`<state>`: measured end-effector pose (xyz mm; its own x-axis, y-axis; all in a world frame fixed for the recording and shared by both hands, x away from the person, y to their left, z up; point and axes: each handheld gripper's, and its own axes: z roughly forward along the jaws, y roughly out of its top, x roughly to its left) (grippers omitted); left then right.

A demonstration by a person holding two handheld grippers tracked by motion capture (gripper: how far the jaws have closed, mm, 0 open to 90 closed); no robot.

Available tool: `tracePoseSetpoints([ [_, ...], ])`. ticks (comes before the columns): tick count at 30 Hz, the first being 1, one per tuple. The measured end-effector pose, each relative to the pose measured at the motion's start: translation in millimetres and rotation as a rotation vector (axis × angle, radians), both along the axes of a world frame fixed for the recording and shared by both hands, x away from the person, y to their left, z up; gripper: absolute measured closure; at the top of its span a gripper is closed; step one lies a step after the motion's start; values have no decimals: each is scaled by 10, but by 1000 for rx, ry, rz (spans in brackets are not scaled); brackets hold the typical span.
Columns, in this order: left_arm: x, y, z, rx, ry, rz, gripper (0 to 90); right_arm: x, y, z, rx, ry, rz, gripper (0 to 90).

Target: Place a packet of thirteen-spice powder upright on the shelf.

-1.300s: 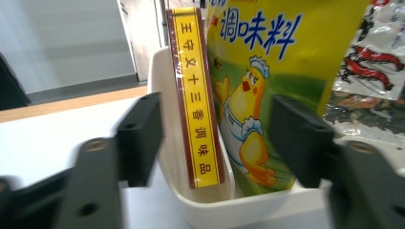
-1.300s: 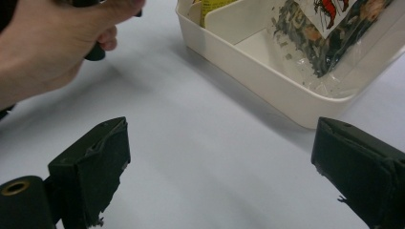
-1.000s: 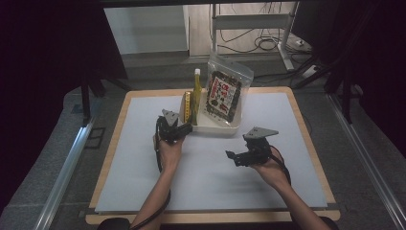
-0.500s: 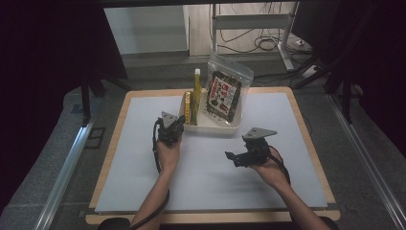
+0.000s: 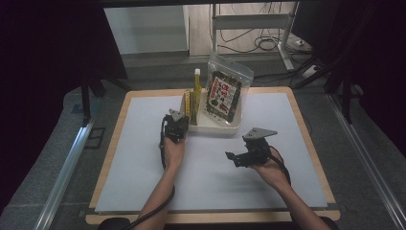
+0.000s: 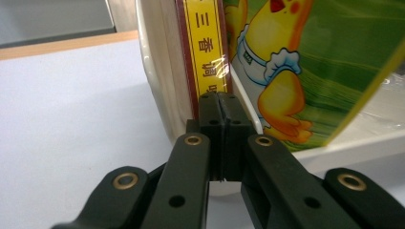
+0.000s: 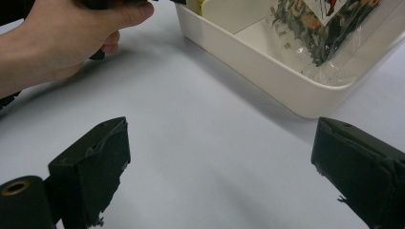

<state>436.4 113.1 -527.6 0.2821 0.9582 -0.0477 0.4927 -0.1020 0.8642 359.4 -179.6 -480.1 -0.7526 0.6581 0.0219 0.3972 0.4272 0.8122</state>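
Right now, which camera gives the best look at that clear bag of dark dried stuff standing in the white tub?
The high view: the whole clear bag stands upright in the white tub, label facing the camera. The right gripper view catches just its lower part inside the tub. The left gripper view has clear plastic at its right edge, possibly the bag.

Setting: lab or recording studio, not home. Evidence: wood-edged bench (image 5: 297, 115) topped with plain white sheet (image 5: 143, 163), standing alone on grey carpeted floor (image 5: 52, 158); black curtains (image 5: 52, 43) closing off both sides; metal rail (image 5: 62, 172) along floor at left, second at right; loose cables (image 5: 268, 44) on floor behind, beside white metal frame leg (image 5: 287, 36); dark shape at far right possibly monitor, too dim to confirm.
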Motion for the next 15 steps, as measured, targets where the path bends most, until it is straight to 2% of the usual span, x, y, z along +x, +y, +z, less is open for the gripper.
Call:
tracePoseSetpoints([
  [2, 37, -15, 21, 7, 36, 1, 891, -9, -8, 3, 1, 1, -2, 56],
  [3, 37, -15, 21, 7, 36, 1, 890, -9, -8, 3, 1, 1, -2, 56],
  [5, 82, -13, 47, 9, 74, -6, 883, -15, -22, 3, 0, 2, -4, 56],
  [6, 82, -13, 47, 9, 74, -6, 883, -15, -22, 3, 0, 2, -4, 56],
  [8, 112, 7, 69, -5, 102, -12, 882, -22, -28, 1, -2, 3, -5, 56],
  [9, 128, 7, 73, 6, 112, -19, 882, -28, -33, -1, -2, 2, -7, 56],
  [12, 150, 2, 78, 24, 115, -24, 864, -28, -37, 1, 0, 4, -8, 56],
  [15, 185, 7, 77, 19, 117, -32, 835, -32, -34, 2, -1, 3, -8, 56],
])
